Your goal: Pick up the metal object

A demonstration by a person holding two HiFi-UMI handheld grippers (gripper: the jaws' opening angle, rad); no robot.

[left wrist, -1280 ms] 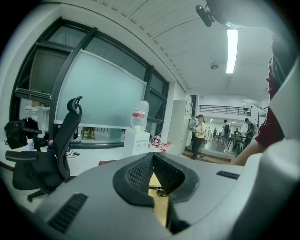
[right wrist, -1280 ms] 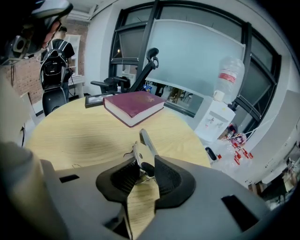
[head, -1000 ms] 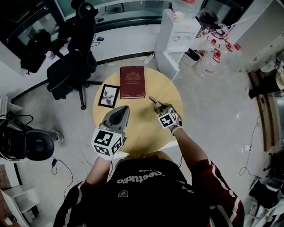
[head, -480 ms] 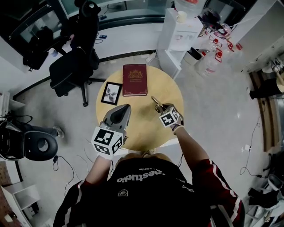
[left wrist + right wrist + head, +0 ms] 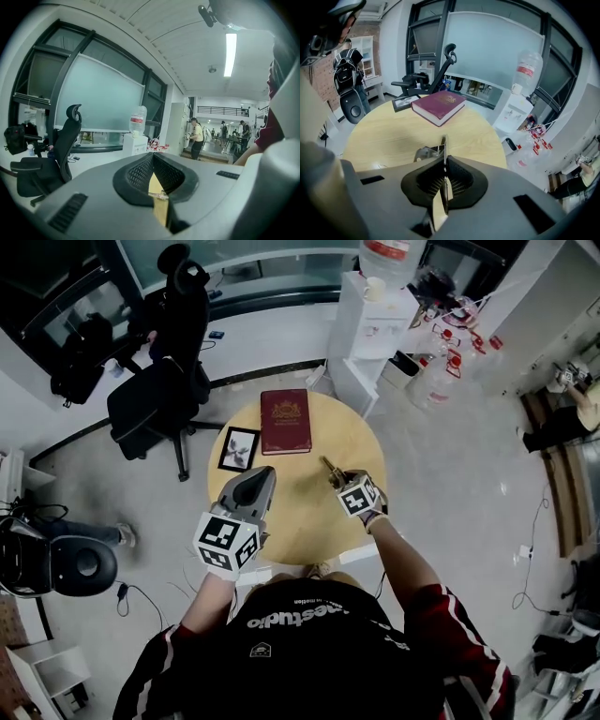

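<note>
Right gripper view: the metal object (image 5: 442, 146) is seen edge-on as a thin flat strip. It is clamped between the pads of the right claw (image 5: 444, 161), whose jaws have just been closing and are pressed together on it.

Place of the thing: the metal object is carried at the very tips of the right claw, over the right half of the round wooden tabletop (image 5: 300, 521). In the head view its free end is shown jutting out ahead of the claw.

Long axis: the strip is laid along the line in which the right claw points, forward and steeply down, roughly towards the red book (image 5: 284, 421). A broader metal part is seen just left of the strip, beyond the tips.

Contact with the tabletop: this cannot be told for certain. The strip is judged to hang just clear of the wood.

Left claw (image 5: 153, 155): its tips are drawn together and nothing is gripped. Only a sliver of the tabletop is glimpsed between the pads.

Nearer hand: the right one, by which the thing is already held. The left claw is kept well apart over the near left part of the tabletop, short of the picture frame (image 5: 238, 448).

Coming move: a straight rise is judged to be called for. Because most of the strip projects past the tips, the tilt is best left unchanged so that the strip is not levered out.
</note>
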